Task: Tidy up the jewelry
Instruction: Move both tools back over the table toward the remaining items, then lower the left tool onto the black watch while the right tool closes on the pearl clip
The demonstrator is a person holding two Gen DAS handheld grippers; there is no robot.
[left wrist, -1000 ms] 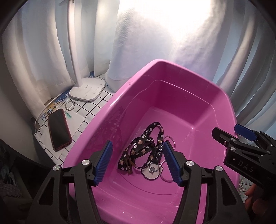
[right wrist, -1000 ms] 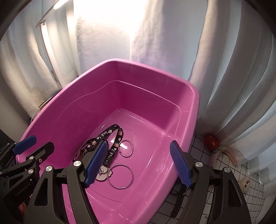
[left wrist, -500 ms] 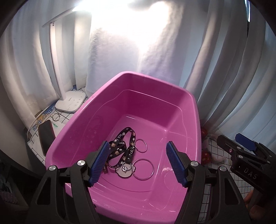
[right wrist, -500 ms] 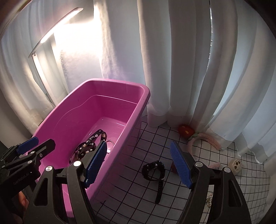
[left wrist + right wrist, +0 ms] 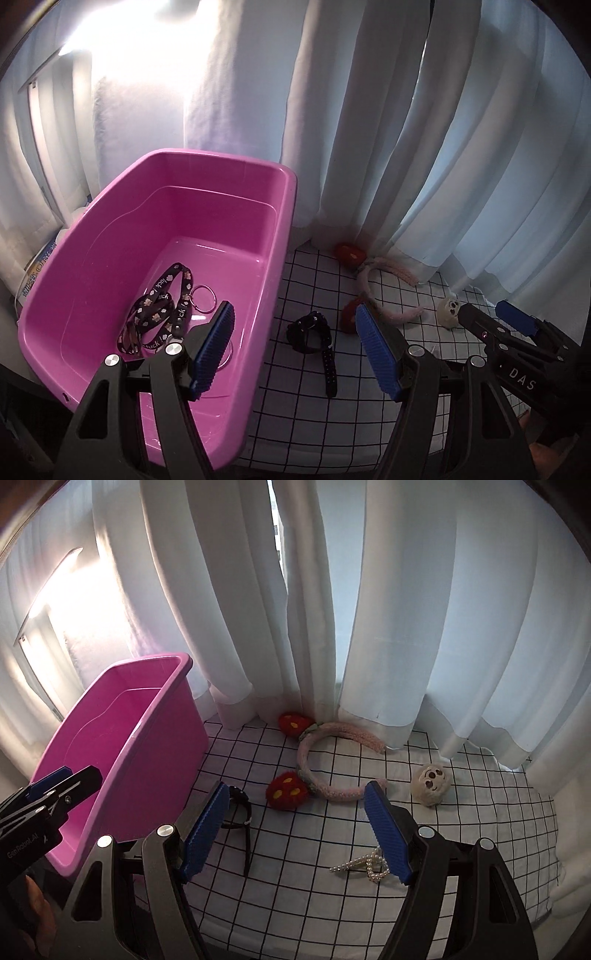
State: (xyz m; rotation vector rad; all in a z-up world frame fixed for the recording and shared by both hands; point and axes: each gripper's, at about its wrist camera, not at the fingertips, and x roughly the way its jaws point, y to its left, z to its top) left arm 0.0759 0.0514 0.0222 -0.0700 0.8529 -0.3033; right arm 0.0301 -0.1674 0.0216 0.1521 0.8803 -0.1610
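A pink tub (image 5: pixel 110 206) (image 5: pixel 122 738) stands on the left of a grid-patterned cloth. It holds a black printed lanyard (image 5: pixel 159 306) and a metal ring (image 5: pixel 204 294). On the cloth lie a black watch strap (image 5: pixel 314 339) (image 5: pixel 242 812), a pink fuzzy headband with red pompoms (image 5: pixel 325 753) (image 5: pixel 380 280), a cream plush face (image 5: pixel 430 781) (image 5: pixel 450 308) and a pearl hair clip (image 5: pixel 365 866). My left gripper (image 5: pixel 295 347) is open and empty, above the tub's right rim. My right gripper (image 5: pixel 295 830) is open and empty, above the cloth.
White curtains (image 5: pixel 369 609) hang close behind the cloth and tub. A lit desk lamp (image 5: pixel 48 602) stands behind the tub at left. The cloth's near edge (image 5: pixel 332 949) drops off in front. A printed package (image 5: pixel 37 269) lies left of the tub.
Both grippers have swung right and pulled back from over the tub. The cloth with strap, headband, plush and pearl clip has come into view. Both stay open and empty.
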